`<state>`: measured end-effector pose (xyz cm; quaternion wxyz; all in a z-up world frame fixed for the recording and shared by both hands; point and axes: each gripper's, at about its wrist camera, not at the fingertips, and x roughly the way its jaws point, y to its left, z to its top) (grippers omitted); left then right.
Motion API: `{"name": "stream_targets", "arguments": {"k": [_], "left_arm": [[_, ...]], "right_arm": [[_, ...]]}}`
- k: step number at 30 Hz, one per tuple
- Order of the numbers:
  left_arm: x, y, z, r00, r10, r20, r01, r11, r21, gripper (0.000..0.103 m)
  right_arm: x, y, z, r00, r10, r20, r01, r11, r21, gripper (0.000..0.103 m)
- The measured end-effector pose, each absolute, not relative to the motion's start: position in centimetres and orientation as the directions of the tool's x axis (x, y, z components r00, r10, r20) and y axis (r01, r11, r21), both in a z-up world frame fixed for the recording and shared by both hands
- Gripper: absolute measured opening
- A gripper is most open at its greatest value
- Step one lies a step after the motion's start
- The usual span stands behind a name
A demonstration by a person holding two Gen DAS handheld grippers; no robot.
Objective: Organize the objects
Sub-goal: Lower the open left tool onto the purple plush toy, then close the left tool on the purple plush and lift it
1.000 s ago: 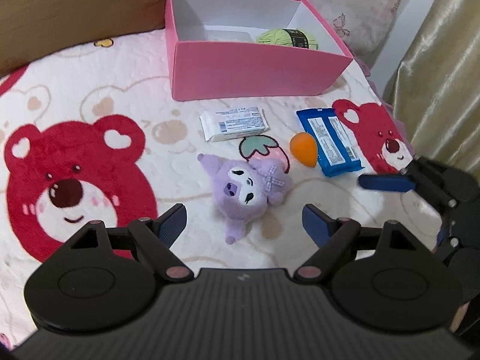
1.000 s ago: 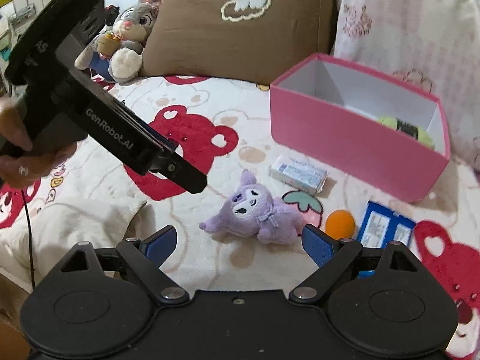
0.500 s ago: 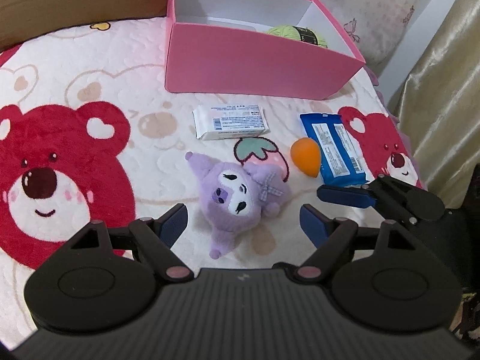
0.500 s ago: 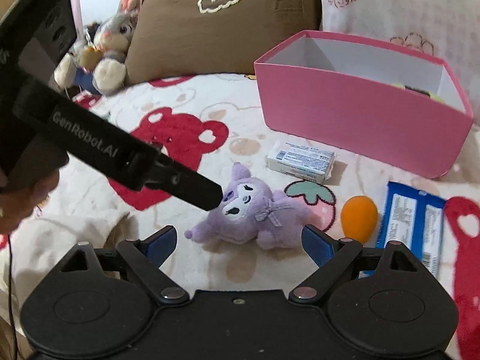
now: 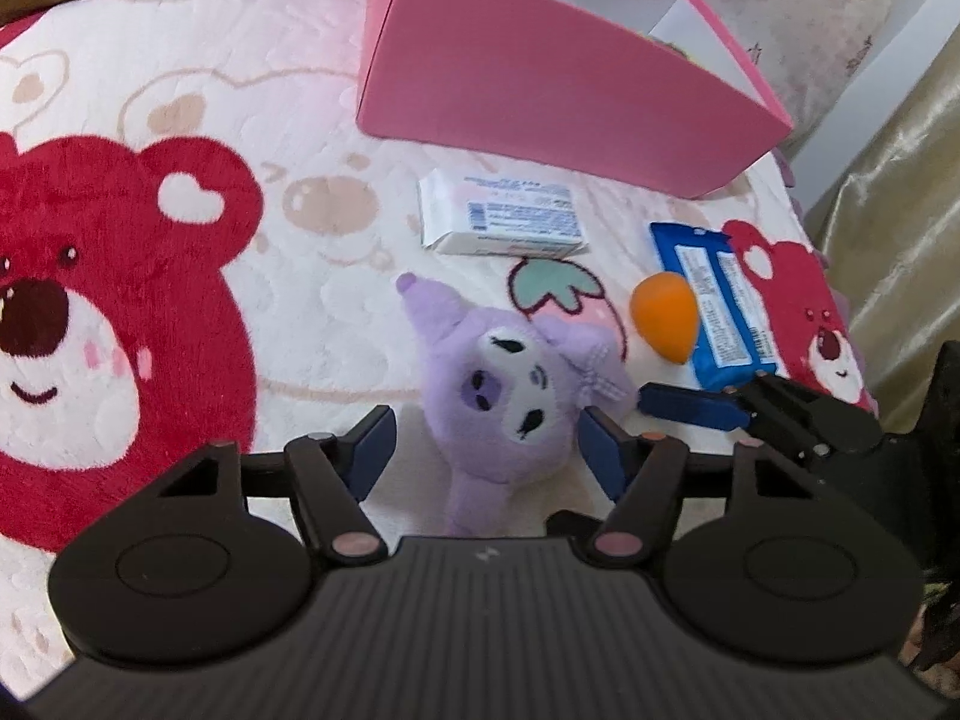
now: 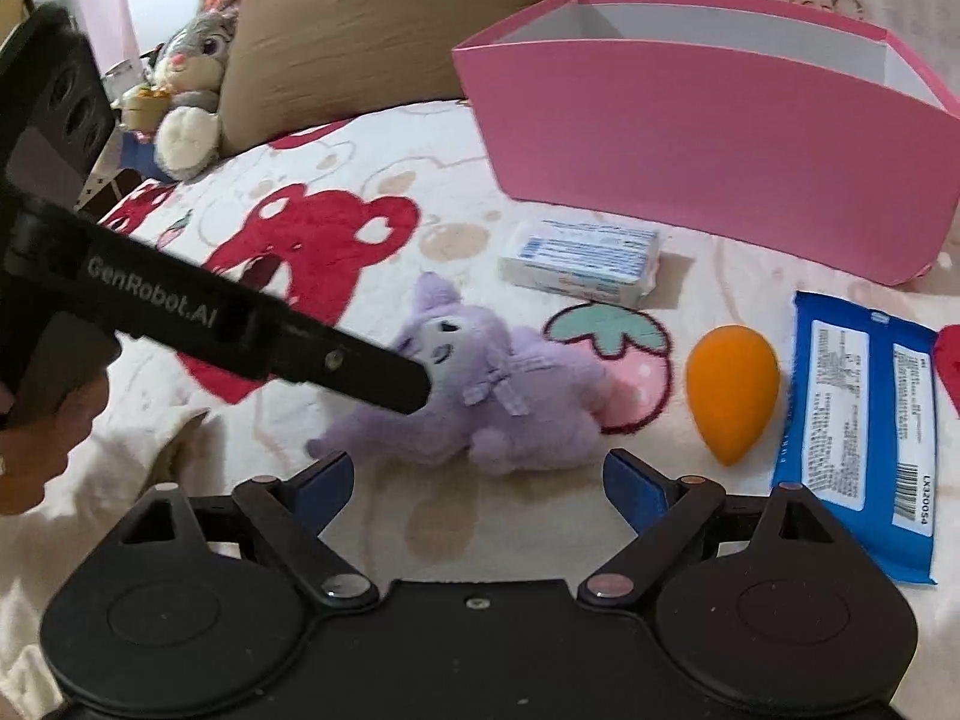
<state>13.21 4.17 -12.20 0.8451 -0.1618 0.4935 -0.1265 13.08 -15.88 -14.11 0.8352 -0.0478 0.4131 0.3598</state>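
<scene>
A purple plush toy (image 5: 498, 396) lies on the bear-print blanket (image 5: 150, 120). My left gripper (image 5: 487, 453) straddles it and its jaws are closing. The right pad sits at the plush's edge, and a gap shows beside the left pad. In the right wrist view one of the left gripper's fingers (image 6: 360, 366) touches the head of the plush (image 6: 510, 402). My right gripper (image 6: 477, 480) stands open just in front of the plush with nothing between its pads. Its finger (image 5: 690, 408) shows to the right in the left wrist view.
A pink box (image 6: 690, 150) stands open-topped at the back. Before it lie a white packet (image 6: 582, 261), an orange egg-shaped sponge (image 6: 732, 390) and a blue packet (image 6: 858, 420). A brown pillow (image 6: 372, 30) and a bunny plush (image 6: 192, 78) sit far left. A curtain (image 5: 900, 180) hangs on the right.
Both grippers have come down toward the purple plush. The left jaws have narrowed around it, and the left finger now reaches its head. The right jaws stay wide.
</scene>
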Motion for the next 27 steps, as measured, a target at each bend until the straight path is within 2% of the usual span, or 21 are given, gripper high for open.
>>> {"name": "stream_targets", "arguments": {"k": [3,5,8,14,23,27], "left_arm": [[13.1,4.4,-12.7,0.492,-0.396,-0.775,0.054,0.903,-0.426,0.062],[13.1,4.5,-13.0,0.496,-0.421,-0.759,0.051,0.887,-0.459,0.053],[13.1,4.4,-13.5,0.507,-0.412,-0.757,0.039,0.889,-0.457,0.049],[12.6,4.7,-13.9,0.551,-0.409,-0.728,-0.002,0.871,-0.491,0.047],[12.0,3.9,-13.3,0.553,-0.397,-0.733,-0.003,0.879,-0.478,0.047],[11.8,3.6,-12.5,0.532,-0.398,-0.747,0.011,0.886,-0.464,0.047]], "right_arm": [[13.1,-16.3,-14.2,0.386,0.582,-0.716,-0.653,0.720,0.234,0.091],[13.3,-16.1,-14.4,0.384,0.572,-0.725,-0.653,0.723,0.225,0.090],[14.0,-15.6,-14.9,0.388,0.571,-0.724,-0.659,0.721,0.215,0.087],[14.1,-15.6,-15.1,0.415,0.577,-0.704,-0.661,0.723,0.203,0.077],[12.8,-15.0,-14.5,0.442,0.558,-0.702,-0.685,0.716,0.137,0.075],[12.3,-15.1,-13.9,0.441,0.557,-0.704,-0.689,0.713,0.133,0.077]]}}
